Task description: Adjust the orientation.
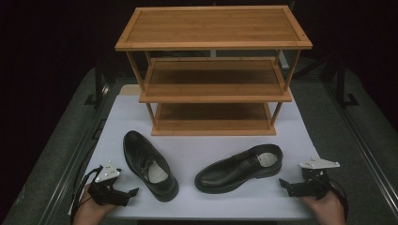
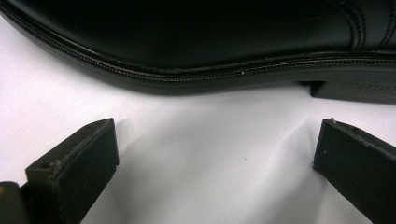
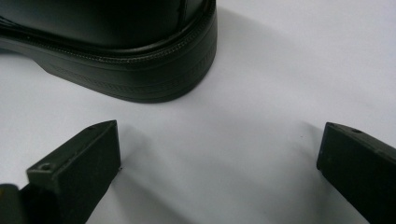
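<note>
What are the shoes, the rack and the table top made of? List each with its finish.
Left shoe and right shoe: black, smooth, probably polished leather; soft sheen, stitched welt, ridged sole edge that looks like rubber.
Rack: light wood, possibly bamboo; warm striped grain, satin finish.
Table top: white, matte; material unclear.

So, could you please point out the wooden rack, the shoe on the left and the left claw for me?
wooden rack (image 1: pixel 213 27): high view, on its top shelf board.
left shoe (image 1: pixel 136 146): high view, on its heel-end upper.
left claw (image 1: pixel 131 192): high view, between its open fingertips.
</note>
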Motion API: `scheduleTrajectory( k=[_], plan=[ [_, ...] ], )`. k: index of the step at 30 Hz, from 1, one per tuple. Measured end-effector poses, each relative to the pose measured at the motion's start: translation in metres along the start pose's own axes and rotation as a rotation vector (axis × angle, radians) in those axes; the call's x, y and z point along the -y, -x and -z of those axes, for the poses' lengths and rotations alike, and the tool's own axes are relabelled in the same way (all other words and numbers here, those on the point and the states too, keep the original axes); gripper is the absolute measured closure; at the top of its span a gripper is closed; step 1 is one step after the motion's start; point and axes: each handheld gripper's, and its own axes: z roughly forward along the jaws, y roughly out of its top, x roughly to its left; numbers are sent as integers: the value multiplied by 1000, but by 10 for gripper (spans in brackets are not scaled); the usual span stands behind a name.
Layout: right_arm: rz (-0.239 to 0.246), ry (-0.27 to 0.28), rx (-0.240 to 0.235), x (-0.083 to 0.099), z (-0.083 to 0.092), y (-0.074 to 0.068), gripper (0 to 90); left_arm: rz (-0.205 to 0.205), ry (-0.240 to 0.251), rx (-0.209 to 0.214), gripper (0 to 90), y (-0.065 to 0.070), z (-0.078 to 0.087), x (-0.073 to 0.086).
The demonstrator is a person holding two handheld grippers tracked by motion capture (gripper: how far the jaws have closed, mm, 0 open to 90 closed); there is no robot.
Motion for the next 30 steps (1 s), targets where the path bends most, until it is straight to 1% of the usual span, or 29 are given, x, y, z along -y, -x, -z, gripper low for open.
scheduleTrajectory(
  k=[11, 12, 15, 17, 20, 22, 24, 25, 26, 27, 28, 29, 30],
  plan=[
    [2, -2, 2, 0, 0, 0, 0, 6, 4, -4, 0, 0, 1, 0],
    [3, -1, 3, 0, 0, 0, 0, 9, 3, -9, 0, -1, 1, 0],
    [3, -2, 3, 0, 0, 0, 0, 26, 15, -6, 0, -2, 4, 1],
    [3, -1, 2, 0, 0, 0, 0, 38, 15, -11, 0, -4, 8, 2],
    [1, -1, 1, 0, 0, 0, 0, 65, 39, -24, 1, -9, 17, 4],
    [1, -1, 2, 0, 0, 0, 0, 76, 56, -31, 60, -14, 24, 4],
    [2, 0, 2, 0, 0, 0, 0, 99, 73, -48, 60, -19, 30, 3],
    [2, 0, 2, 0, 0, 0, 0, 104, 84, -48, 85, -22, 32, 2],
    [1, 1, 2, 0, 0, 0, 0, 105, 98, -45, 181, -25, 35, 1],
    [1, 1, 2, 0, 0, 0, 0, 104, 106, -54, 181, -28, 37, -1],
    [2, 0, 3, 0, 0, 0, 0, 106, 105, -66, 212, -31, 38, -3],
    [2, 0, 3, 0, 0, 0, 0, 105, 103, -70, 212, -35, 40, -6],
    [1, -1, 3, 0, 0, 0, 0, 113, 118, -80, 293, -41, 42, -12]
  ],
)
